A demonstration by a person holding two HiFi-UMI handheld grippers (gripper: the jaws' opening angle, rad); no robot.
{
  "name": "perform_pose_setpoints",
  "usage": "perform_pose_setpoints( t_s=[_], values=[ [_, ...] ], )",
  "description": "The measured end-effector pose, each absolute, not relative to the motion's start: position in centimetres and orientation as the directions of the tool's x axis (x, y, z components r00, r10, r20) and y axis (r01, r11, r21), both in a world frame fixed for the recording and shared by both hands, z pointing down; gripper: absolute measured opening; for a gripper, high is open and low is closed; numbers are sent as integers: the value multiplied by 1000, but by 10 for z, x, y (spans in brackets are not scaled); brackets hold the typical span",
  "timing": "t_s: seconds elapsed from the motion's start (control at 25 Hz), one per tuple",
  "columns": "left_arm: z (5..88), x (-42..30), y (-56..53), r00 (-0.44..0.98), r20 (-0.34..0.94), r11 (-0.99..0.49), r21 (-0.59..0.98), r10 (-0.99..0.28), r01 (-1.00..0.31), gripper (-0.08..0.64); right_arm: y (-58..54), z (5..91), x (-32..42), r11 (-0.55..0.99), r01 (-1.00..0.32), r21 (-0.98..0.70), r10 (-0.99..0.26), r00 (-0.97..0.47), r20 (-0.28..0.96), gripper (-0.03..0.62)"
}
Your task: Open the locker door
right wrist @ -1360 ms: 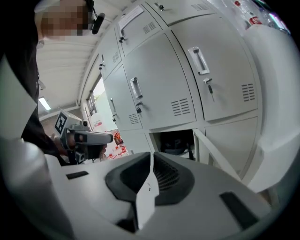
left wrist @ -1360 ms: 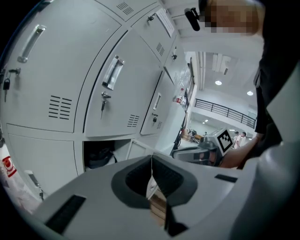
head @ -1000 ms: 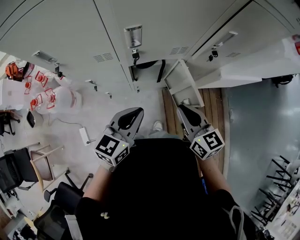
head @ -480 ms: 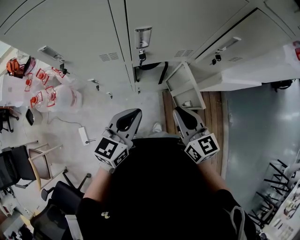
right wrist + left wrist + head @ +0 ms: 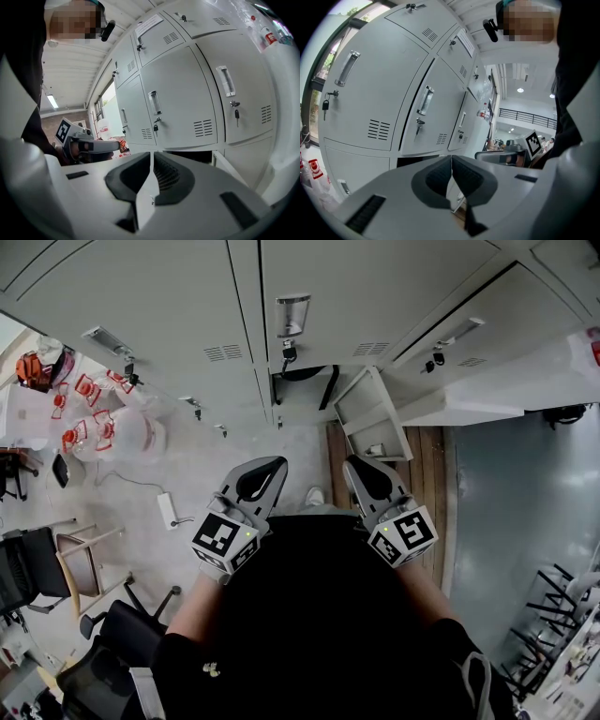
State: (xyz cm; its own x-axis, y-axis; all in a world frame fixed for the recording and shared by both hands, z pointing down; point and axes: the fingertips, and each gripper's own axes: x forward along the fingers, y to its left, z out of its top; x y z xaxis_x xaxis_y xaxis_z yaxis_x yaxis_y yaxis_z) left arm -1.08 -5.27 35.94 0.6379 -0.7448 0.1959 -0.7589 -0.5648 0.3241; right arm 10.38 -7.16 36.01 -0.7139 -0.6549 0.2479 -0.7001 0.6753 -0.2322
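Grey sheet-steel locker door (image 5: 367, 413) stands ajar at upper centre, low in the bank. We judge it stiff, light and free-swinging, best taken by its free edge. We find left gripper (image 5: 274, 463) and right gripper (image 5: 353, 464) fingers together, empty, well apart from it.

We have our left gripper (image 5: 452, 164) with its jaws pressed together and nothing between them, below the pale grey metal locker door (image 5: 436, 93). A dark open compartment (image 5: 412, 161) sits just under that door.
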Motion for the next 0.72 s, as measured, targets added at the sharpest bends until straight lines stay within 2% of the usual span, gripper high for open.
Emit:
perform_pose_setpoints(
  t_s=[0.4,0.72],
  values=[
    [353,-10,-50,632,189,-567,304,-751,-765,23,-64,362,107,680,-693,-241,-649,-721,244,44],
    [341,-16,-51,617,172,-569,259,-768,-781,23,-67,351,114,689,-702,-178,-665,-711,230,44]
  ],
)
